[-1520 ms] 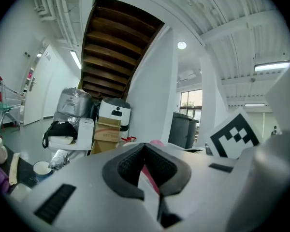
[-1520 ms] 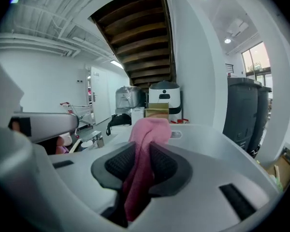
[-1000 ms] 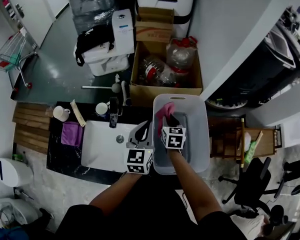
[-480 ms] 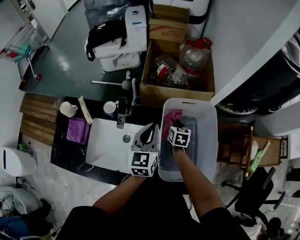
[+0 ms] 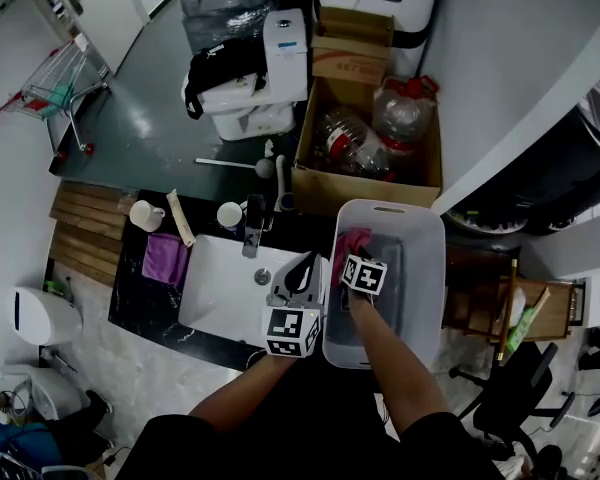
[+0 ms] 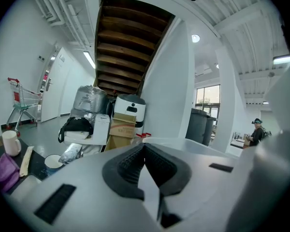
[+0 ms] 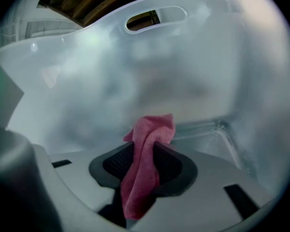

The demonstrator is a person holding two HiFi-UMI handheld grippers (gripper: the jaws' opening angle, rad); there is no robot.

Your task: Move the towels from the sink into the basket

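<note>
The right gripper (image 7: 144, 153) had sunk inside the basket (image 5: 420, 258), jaws just loosening yet pinching the pink towel (image 7: 147, 173), release seemingly near. The left gripper (image 6: 145, 163), jaws together and empty, hovered at the sink's (image 5: 220, 278) right edge.

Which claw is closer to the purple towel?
Left. The left claw is across the sink from the purple towel; the right claw is farther, in the basket, gripping the pink towel.

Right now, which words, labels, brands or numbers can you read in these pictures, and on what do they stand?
No text is readable in any view.
Red print on the cardboard box: too blurred to read.
Blue label on the white appliance: too small to read.
</note>
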